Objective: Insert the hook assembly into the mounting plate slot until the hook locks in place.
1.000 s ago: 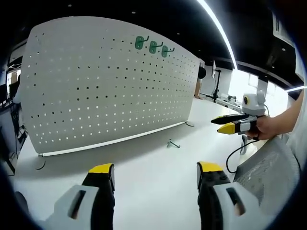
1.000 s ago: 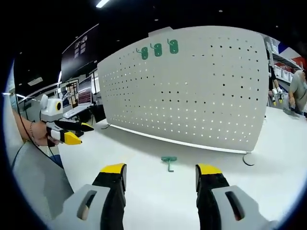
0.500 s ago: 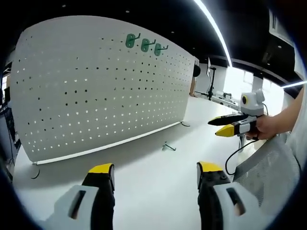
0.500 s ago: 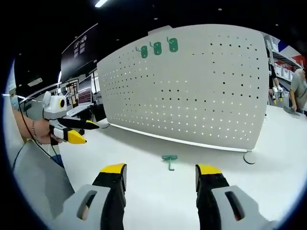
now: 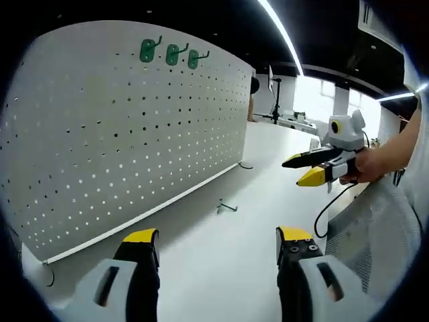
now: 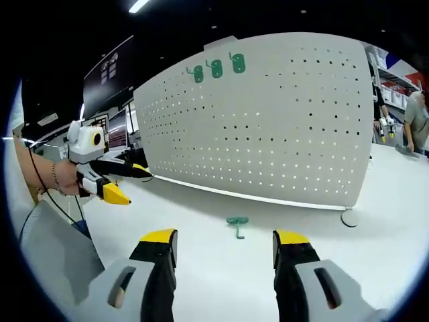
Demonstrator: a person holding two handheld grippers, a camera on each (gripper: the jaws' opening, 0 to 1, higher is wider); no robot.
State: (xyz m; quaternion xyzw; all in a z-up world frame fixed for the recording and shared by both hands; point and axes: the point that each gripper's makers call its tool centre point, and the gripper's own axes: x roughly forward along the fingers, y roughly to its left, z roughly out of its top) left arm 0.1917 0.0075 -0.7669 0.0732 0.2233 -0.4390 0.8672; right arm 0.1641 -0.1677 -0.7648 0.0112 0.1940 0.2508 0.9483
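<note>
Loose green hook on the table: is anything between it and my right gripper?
Nothing visible. The loose green hook lies alone on the white table, ahead of the open right gripper. The left gripper is off to the side, and the pegboard stands behind the hook.

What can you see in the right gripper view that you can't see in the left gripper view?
Right gripper view: a person standing far off at the edge, and dark screens behind the board.

Left gripper view: a long ceiling light strip and a bright window area.

Both: the white pegboard with three green hooks near its top, a loose green hook lying on the white table, and the open left gripper and right gripper.
</note>
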